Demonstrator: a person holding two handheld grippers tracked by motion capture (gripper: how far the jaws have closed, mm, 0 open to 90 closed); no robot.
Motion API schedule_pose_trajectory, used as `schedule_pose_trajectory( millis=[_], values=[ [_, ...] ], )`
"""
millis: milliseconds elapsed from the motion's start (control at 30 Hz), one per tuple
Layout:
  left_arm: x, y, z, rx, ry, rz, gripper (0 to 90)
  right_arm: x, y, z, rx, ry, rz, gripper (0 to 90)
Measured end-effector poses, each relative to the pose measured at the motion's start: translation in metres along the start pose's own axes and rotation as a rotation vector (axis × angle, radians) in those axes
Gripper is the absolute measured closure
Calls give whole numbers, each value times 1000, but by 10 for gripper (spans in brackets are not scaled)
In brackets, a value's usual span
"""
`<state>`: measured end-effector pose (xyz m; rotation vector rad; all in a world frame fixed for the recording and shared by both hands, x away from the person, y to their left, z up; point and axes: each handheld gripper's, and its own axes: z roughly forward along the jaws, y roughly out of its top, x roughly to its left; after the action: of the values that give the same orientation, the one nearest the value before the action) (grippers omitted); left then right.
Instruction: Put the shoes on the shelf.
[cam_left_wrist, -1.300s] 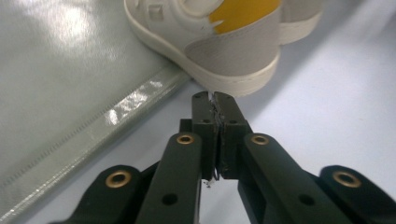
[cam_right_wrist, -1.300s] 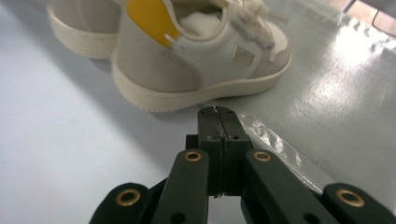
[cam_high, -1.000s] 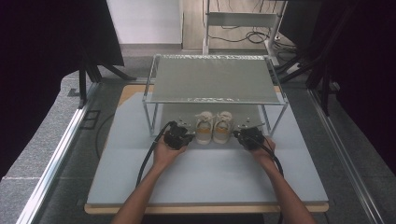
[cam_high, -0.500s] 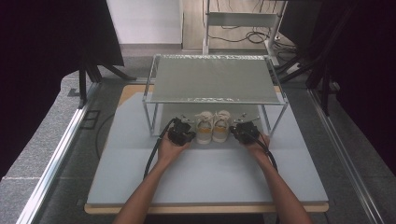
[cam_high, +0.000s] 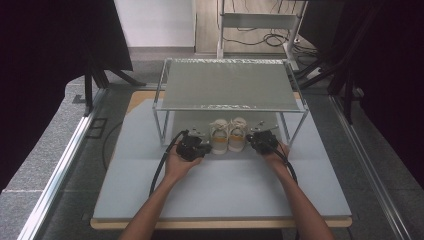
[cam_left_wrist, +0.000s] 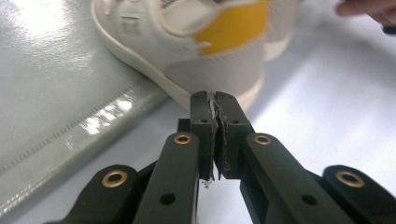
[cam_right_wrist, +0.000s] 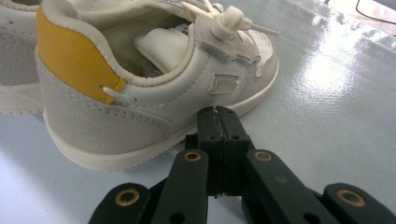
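Shoes (cam_high: 228, 135) sit side by side on the table (cam_high: 225, 190), under the shelf's (cam_high: 227, 85) front edge. You press the left gripper (cam_left_wrist: 215, 105) and right gripper (cam_right_wrist: 218, 116), both closed and empty, against their outer sides, probably to nudge the pair together.

Grey table mat (cam_high: 225, 185) bears two shoes (cam_high: 228, 135), seemingly under rack (cam_high: 227, 85).

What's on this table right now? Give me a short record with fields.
Items: pair of small white shoes with yellow heel tabs, side by side
Location: on the table, under the front edge of a metal shelf rack
Left tool: shut, empty, beside the left shoe's sole
Right tool: shut, empty, beside the right shoe's sole
Hands: one on each tool
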<state>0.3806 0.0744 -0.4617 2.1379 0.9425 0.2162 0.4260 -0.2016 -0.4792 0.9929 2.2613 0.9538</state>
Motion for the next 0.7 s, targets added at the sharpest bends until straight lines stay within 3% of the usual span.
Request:
schedule_pose_trajectory(
  millis=[100, 200, 467, 700],
  values=[
    [-7, 2, 1, -8, -12, 19, 861, 1, 1, 0, 4, -5, 0, 887],
    [-10, 6, 7, 12, 18, 43, 858, -1, 2, 1, 11, -8, 3, 881],
    [-4, 11, 14, 0, 10, 14, 867, -4, 10, 9, 25, -33, -7, 883],
    [1, 13, 18, -14, 17, -11, 870, -6, 8, 16, 3, -35, 37, 887]
  ],
)
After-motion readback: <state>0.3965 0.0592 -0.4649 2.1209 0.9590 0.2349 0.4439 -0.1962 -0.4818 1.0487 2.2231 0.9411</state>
